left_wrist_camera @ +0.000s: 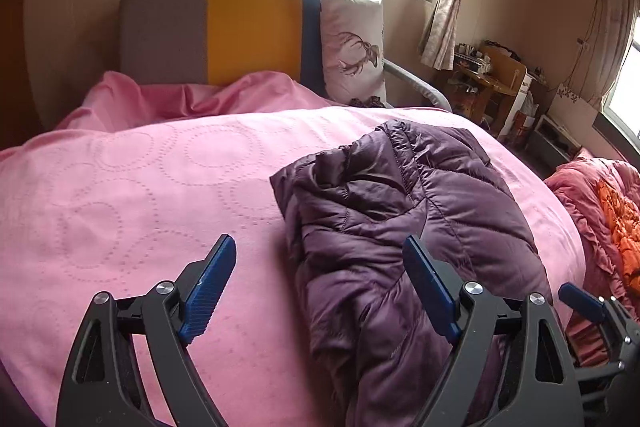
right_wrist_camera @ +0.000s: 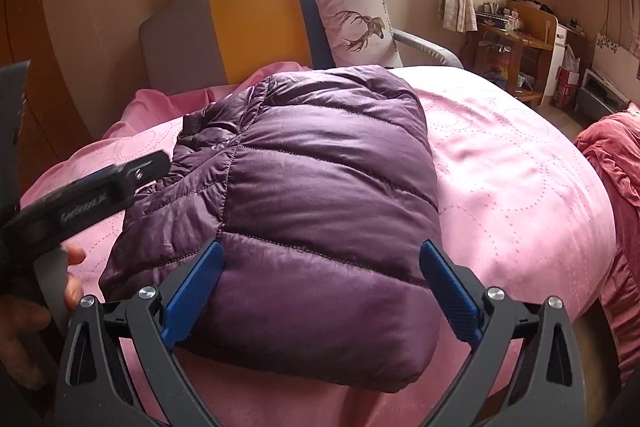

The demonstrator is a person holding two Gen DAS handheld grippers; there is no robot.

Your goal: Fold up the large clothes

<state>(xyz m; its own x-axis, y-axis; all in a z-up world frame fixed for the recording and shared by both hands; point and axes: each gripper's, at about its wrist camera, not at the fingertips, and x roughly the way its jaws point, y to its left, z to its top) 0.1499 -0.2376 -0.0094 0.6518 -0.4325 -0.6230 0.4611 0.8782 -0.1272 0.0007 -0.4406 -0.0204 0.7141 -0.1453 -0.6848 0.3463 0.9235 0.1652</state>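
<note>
A purple quilted down jacket (right_wrist_camera: 312, 195) lies folded into a thick bundle on the pink bedspread (right_wrist_camera: 512, 179). In the left wrist view the jacket (left_wrist_camera: 404, 227) looks rumpled, with a fold sticking up. My left gripper (left_wrist_camera: 320, 255) is open and empty, hovering over the jacket's left edge. My right gripper (right_wrist_camera: 322, 259) is open and empty, just above the jacket's near end. The left gripper also shows in the right wrist view (right_wrist_camera: 100, 187) beside the jacket. The right gripper shows in the left wrist view (left_wrist_camera: 592, 307) at the lower right.
A grey, yellow and blue headboard (left_wrist_camera: 224, 27) stands behind the bed, with a white deer-print pillow (left_wrist_camera: 352, 43) against it. A red and orange quilt (left_wrist_camera: 600, 211) lies at the bed's right. A cluttered wooden desk (right_wrist_camera: 516, 39) stands by the far wall.
</note>
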